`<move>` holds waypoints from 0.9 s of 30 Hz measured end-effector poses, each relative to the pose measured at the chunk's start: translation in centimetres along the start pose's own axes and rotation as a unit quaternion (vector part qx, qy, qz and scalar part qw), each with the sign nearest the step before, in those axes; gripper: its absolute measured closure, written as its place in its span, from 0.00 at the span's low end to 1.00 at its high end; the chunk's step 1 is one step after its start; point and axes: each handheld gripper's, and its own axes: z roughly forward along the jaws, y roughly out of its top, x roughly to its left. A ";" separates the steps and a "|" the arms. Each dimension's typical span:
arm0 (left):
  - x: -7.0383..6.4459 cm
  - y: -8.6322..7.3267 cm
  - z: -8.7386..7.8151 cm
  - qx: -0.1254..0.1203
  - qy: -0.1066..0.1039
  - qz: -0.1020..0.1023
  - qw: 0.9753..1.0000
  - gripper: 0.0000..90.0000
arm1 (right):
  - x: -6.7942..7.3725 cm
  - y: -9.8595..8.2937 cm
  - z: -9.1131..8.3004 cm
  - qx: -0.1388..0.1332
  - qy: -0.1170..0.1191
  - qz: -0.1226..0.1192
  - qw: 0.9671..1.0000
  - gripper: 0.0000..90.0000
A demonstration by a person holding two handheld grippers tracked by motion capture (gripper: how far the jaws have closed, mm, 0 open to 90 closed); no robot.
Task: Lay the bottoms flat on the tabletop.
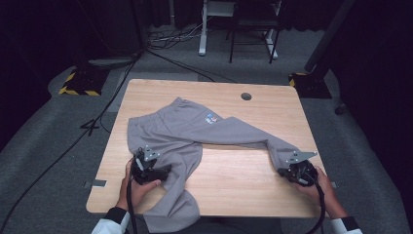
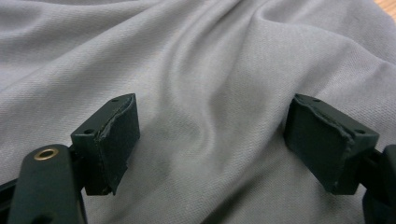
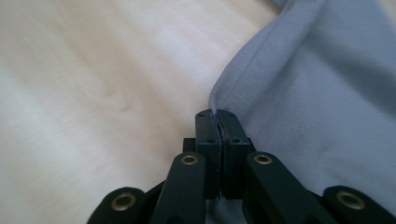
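Grey trousers (image 1: 195, 129) spread across the frame's centre on the wooden table (image 1: 234, 180), left gripper (image 2: 210, 140) held released over cloth at lower left, right gripper (image 3: 217, 122) clenched on a leg's edge at lower right.

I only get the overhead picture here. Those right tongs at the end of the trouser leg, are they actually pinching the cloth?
Observer: Yes. The right tongs are shut on the hem edge of the grey trousers.
Operator: And the left ones?
Observer: The left tongs are wide open, with cloth between the pads but not pinched.
Operator: Is the cloth flat there?
Observer: No, a soft fold runs up between the open pads.
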 end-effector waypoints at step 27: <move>1.2 0.2 0.1 0.009 0.002 -0.012 1.000 0.17 | 3.3 -0.1 -4.9 -0.054 0.068 -0.056 0.995 0.47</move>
